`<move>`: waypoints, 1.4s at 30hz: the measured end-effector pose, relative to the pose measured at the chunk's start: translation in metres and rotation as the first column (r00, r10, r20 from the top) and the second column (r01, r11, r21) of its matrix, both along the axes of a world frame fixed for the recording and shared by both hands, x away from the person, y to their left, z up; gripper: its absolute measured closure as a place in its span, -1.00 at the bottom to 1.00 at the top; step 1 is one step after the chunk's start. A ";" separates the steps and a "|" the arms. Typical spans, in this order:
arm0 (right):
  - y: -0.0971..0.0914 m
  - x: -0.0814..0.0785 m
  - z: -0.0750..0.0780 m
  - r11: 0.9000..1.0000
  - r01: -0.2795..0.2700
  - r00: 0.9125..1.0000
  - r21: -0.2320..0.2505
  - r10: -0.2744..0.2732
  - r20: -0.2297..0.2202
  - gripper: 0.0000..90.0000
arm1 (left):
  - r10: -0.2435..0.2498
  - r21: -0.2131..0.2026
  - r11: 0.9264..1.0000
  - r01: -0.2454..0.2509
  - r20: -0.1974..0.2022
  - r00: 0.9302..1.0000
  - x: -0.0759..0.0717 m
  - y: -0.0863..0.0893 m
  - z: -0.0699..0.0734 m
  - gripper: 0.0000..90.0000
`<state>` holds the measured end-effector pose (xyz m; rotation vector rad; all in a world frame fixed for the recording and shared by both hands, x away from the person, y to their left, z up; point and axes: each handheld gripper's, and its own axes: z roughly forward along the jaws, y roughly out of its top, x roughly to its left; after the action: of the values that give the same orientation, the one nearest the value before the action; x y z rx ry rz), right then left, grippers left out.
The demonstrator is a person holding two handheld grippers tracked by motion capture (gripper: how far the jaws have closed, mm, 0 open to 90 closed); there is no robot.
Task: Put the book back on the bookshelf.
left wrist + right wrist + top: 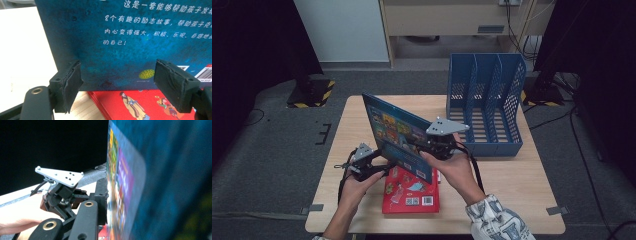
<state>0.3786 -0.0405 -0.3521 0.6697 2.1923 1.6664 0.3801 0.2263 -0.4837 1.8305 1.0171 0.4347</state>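
Above the middle of the table (517,190), the blue book (399,137) stands almost upright. The right gripper (424,147) has its fingers clamped on the book's right edge. The left gripper (379,167) waits at the lower left corner; its fingers (71,82) stand apart on either side of the back cover and do not press it.

To do this step well, I think the right hand should keep a firm grip while the left fingers steady the bottom edge, so the book does not swing before it goes toward the blue file rack (484,107) at the far right.

The book's long axis runs from far left down to near right, and its back cover faces the person. Below it, a red book (412,192) lies flat on the table.
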 end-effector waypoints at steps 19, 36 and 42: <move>0.002 0.008 0.012 0.999 0.007 1.000 0.054 -0.008 0.008 0.82 | 0.008 0.000 1.000 -0.008 -0.003 1.000 0.001 0.004 0.000 -0.53; 0.013 0.044 0.042 0.995 0.100 0.995 0.023 -0.100 0.003 0.84 | 0.170 0.064 0.984 -0.166 -0.049 0.984 0.010 0.062 -0.006 -0.56; 0.007 0.055 0.050 0.988 0.149 0.989 0.030 -0.148 -0.004 0.84 | 0.182 0.105 0.979 -0.174 -0.069 0.981 0.011 0.063 -0.011 -0.57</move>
<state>0.4337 -0.0338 -0.3020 0.8217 2.0670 1.6268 0.3908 0.2896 -0.4945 1.8635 1.2397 0.5326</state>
